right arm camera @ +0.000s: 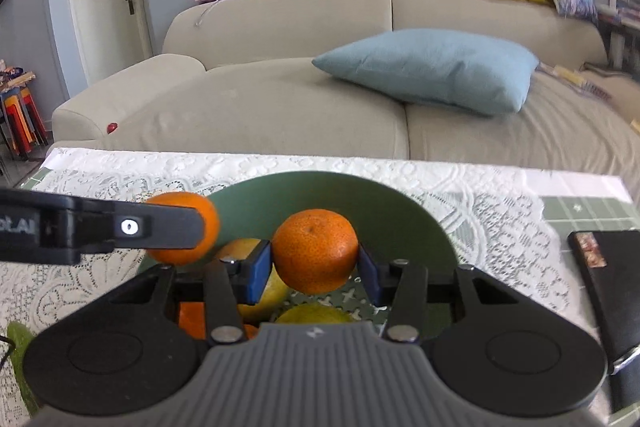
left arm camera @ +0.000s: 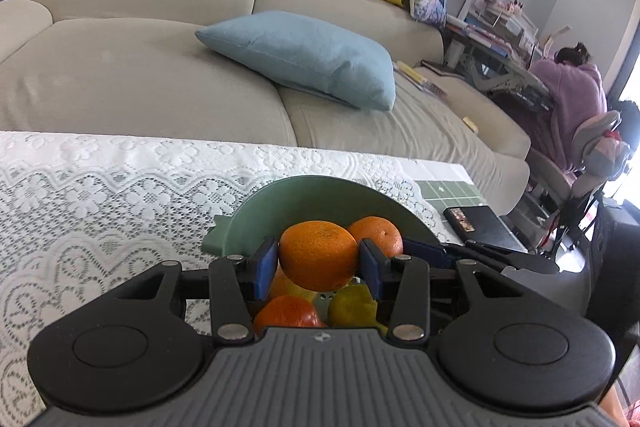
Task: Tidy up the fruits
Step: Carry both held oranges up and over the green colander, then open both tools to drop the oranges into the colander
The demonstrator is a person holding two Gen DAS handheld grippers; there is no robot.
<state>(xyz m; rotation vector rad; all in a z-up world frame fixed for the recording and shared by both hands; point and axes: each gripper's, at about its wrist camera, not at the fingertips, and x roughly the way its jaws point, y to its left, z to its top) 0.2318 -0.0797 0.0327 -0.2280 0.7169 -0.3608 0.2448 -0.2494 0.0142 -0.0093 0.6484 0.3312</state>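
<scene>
We hold two sets of tongs over a green bowl (right arm camera: 320, 195) that sits on a counter (left arm camera: 100, 187) covered in white lace, with a beige sofa beyond it. Our left tongs (left arm camera: 319, 261) are clamped on an orange (left arm camera: 318, 253), blue pads pressing both its sides, lifted just above the bowl. Our right tongs (right arm camera: 316, 265) are clamped the same way on a second orange (right arm camera: 315, 251), also held above the bowl, just beside the left pair. In the right view, the left tongs reach in from the left edge with their orange partly hidden behind a black finger.

Under the held fruit, the bowl already contains more: another orange (left arm camera: 288, 313) and a yellow-green fruit (left arm camera: 352, 309), perhaps a lemon. We cannot tell how many pieces lie there in all.

We judge the task well under way, since fruit is gathered in the bowl. Both held oranges have yet to be set down. Whether any fruit waits elsewhere, we cannot tell.
</scene>
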